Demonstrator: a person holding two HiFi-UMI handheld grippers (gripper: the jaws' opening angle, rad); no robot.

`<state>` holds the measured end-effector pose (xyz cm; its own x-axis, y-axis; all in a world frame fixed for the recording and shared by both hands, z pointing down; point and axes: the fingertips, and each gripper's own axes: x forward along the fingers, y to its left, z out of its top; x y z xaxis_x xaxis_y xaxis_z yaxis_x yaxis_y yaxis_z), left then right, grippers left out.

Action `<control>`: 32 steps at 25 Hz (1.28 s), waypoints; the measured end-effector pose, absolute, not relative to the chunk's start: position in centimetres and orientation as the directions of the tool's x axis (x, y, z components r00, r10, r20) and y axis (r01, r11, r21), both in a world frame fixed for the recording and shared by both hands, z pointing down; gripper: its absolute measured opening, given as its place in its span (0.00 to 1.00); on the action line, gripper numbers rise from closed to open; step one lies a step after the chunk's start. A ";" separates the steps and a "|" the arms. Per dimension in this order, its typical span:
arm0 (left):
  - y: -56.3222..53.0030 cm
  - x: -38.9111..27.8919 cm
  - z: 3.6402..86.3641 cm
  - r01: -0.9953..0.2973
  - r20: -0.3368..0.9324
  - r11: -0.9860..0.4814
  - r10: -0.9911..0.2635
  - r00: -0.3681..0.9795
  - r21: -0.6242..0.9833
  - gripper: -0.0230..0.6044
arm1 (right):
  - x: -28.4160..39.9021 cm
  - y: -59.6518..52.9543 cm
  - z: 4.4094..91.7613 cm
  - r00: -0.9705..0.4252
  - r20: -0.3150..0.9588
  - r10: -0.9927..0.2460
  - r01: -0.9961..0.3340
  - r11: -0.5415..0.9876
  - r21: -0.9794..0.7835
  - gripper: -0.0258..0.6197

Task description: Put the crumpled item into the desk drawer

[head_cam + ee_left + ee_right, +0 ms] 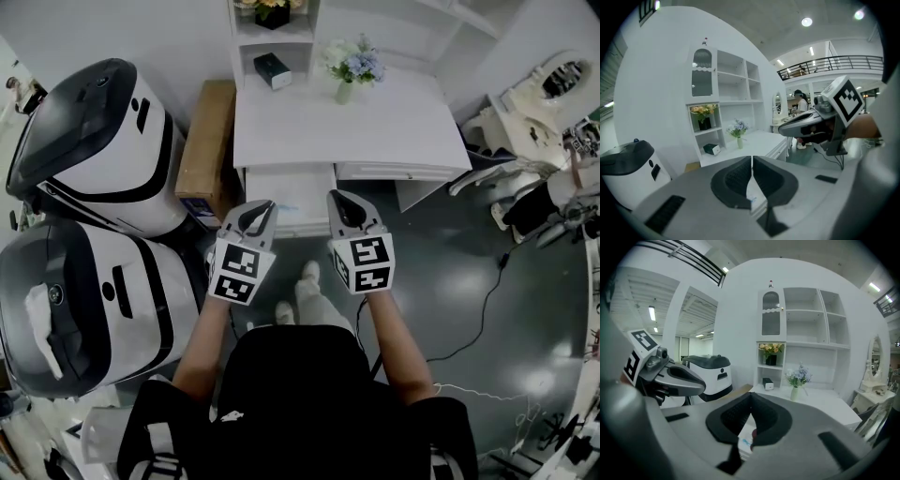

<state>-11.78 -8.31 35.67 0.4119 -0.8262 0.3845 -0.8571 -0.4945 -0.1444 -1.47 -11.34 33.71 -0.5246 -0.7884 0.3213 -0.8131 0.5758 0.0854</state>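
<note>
The white desk has its left drawer pulled out toward me. In the drawer lies something pale with a blue mark; it also shows below the jaws in the left gripper view and the right gripper view. I cannot tell whether it is crumpled. My left gripper hovers over the drawer's near left corner, shut and empty. My right gripper hangs at the drawer's near right corner, its jaws also meeting with nothing between them.
A vase of flowers and a dark box stand at the desk's back. A cardboard box leans by its left side. Two big white-and-black machines crowd the left. A cable crosses the floor at right.
</note>
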 end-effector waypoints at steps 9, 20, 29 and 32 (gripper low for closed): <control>-7.8 -11.5 33.7 -0.853 0.329 -0.497 -0.841 0.430 -0.156 0.06 | -1.4 -10.5 32.2 -0.512 0.289 -0.809 -0.824 0.557 0.100 0.03; -7.3 -10.0 32.0 -0.856 0.293 -0.483 -0.859 0.421 -0.185 0.06 | -0.2 -9.9 30.7 -0.520 0.259 -0.814 -0.822 0.559 0.110 0.03; -4.7 -7.7 29.8 -0.871 0.262 -0.454 -0.878 0.401 -0.189 0.06 | 1.5 -7.8 29.0 -0.545 0.246 -0.801 -0.807 0.581 0.107 0.03; -3.8 -7.4 29.2 -0.875 0.251 -0.443 -0.885 0.392 -0.194 0.06 | 1.8 -6.9 28.5 -0.558 0.231 -0.797 -0.801 0.590 0.102 0.03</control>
<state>-7.36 -3.77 29.15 0.3922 -0.8849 0.2512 -0.8753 -0.4430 -0.1938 1.80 -6.86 28.51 -0.5579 -0.7971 0.2308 -0.8009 0.5901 0.1019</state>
